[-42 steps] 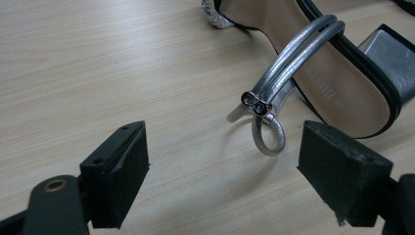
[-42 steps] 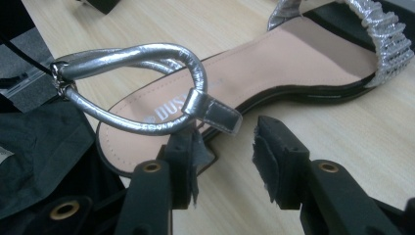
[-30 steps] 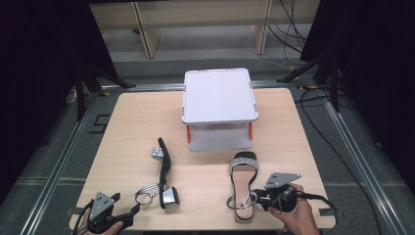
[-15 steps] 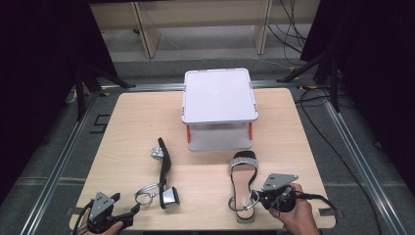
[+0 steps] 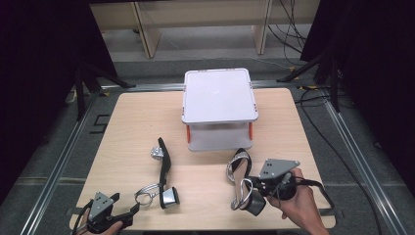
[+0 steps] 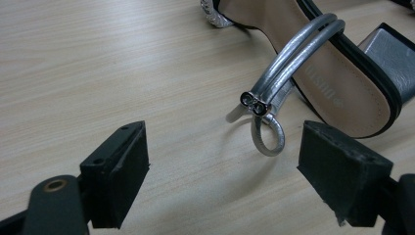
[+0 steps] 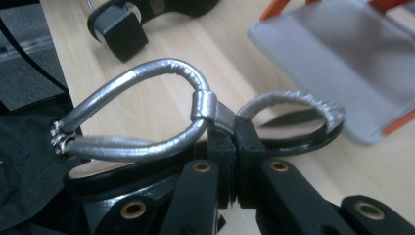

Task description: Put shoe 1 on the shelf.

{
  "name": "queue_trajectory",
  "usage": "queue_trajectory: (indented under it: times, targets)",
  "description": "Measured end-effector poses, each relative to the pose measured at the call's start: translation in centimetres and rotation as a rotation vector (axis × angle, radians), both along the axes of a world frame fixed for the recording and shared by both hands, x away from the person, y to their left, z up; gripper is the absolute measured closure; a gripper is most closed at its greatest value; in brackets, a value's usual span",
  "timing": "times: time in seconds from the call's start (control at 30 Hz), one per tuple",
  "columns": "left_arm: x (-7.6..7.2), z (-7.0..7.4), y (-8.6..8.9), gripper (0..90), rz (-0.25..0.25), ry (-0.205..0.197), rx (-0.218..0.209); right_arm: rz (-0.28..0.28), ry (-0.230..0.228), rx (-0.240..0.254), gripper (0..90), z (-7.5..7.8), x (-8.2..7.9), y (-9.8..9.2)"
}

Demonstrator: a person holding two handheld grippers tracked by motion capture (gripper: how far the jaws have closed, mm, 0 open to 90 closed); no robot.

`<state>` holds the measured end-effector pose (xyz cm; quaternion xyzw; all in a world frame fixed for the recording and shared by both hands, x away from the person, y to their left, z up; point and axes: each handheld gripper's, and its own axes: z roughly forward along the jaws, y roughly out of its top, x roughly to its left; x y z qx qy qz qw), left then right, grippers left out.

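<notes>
Right gripper view: your right tongs [image 7: 234, 142] have just squeezed shut, and the thin silver side strap of the right sandal [image 7: 147, 147] is pinched between the tips.
Right tongs' hold: the jaws sit almost together with only the strap bit between them; the silver ankle loop [image 7: 142, 110] curls up and away to the left of the tips.
Right sandal: in the high view it hangs from your right tongs [image 5: 255, 185], with its heel end up by the tips and its toe strap pointing away from you toward the box.
Left tongs: your left tongs [image 6: 222, 171] are wide open and hold nothing.
Left sandal: it lies on its side just past the open tips, and its silver loop [image 6: 266, 132] sits in the gap between the two pads but touches neither one.
White box: the lidded box [image 5: 219, 95] stands well past both tongs, farther from you on the table [image 5: 132, 122].
Step now: I think you are picking up the right sandal by its strap.
Next move: keep the squeeze firm, because the strap is thin and could slip out; lift slowly until the toe comes free.
Then: you could close your left tongs on the silver loop in front of them.
</notes>
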<state>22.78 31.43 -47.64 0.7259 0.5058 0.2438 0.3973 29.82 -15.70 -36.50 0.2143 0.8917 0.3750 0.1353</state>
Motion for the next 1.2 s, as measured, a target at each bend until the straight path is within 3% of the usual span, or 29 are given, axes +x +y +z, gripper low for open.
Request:
queue_trajectory:
  times: [0.1,0.23,0.27,0.37,0.67,0.7,0.8,0.93,0.97,1.0,1.03,1.07,1.1,1.13,1.2]
  targets:
    - [0.0,0.0,0.0,18.5,0.002,0.0,0.0,0.052,-0.01,-0.002,88.5,1.9,0.6,1.3]
    - [0.0,0.0,0.0,18.5,0.002,-0.001,0.001,0.099,0.011,0.01,88.5,2.9,1.0,2.4]
    - [0.0,0.0,0.0,18.5,0.004,-0.003,-0.003,0.135,0.018,0.012,88.5,3.7,1.3,3.3]
    - [0.0,0.0,0.0,18.5,0.004,-0.001,0.0,0.177,-0.004,0.002,88.5,4.9,1.8,4.6]
    - [0.0,0.0,0.0,18.5,0.002,-0.003,-0.006,0.221,-0.026,-0.03,88.5,8.0,3.7,7.8]
    - [0.0,0.0,0.1,18.5,0.0,0.001,0.003,0.197,0.006,-0.021,88.5,8.2,3.7,8.2]
    - [0.0,0.1,0.1,18.5,-0.003,0.009,0.005,0.213,0.022,-0.015,88.5,9.0,4.6,9.2]
    - [0.1,0.0,0.1,18.5,0.003,0.004,-0.005,0.249,0.012,0.003,88.5,10.1,5.8,10.9]
    - [0.1,0.0,0.1,18.5,0.003,0.003,-0.008,0.237,0.03,0.007,88.5,10.4,5.9,11.3]
    - [0.1,-0.1,0.0,18.5,0.008,-0.002,-0.018,0.267,0.003,0.001,88.5,10.6,6.3,11.8]
    - [0.1,-0.1,0.0,18.5,0.013,0.005,-0.023,0.254,0.029,0.005,88.5,10.8,6.3,12.3]
    - [0.1,-0.1,0.0,18.5,0.01,-0.001,-0.029,0.267,0.015,0.002,88.5,11.0,6.7,12.7]
    - [0.1,-0.1,0.0,18.5,0.013,-0.004,-0.03,0.261,0.033,0.004,88.5,11.3,6.9,13.2]
    - [0.0,0.1,0.2,18.5,0.003,0.001,-0.004,0.287,0.01,0.005,88.5,11.5,7.4,13.7]
    - [0.1,0.0,0.2,18.5,0.009,-0.005,-0.007,0.282,0.021,0.018,88.5,11.9,7.8,14.5]
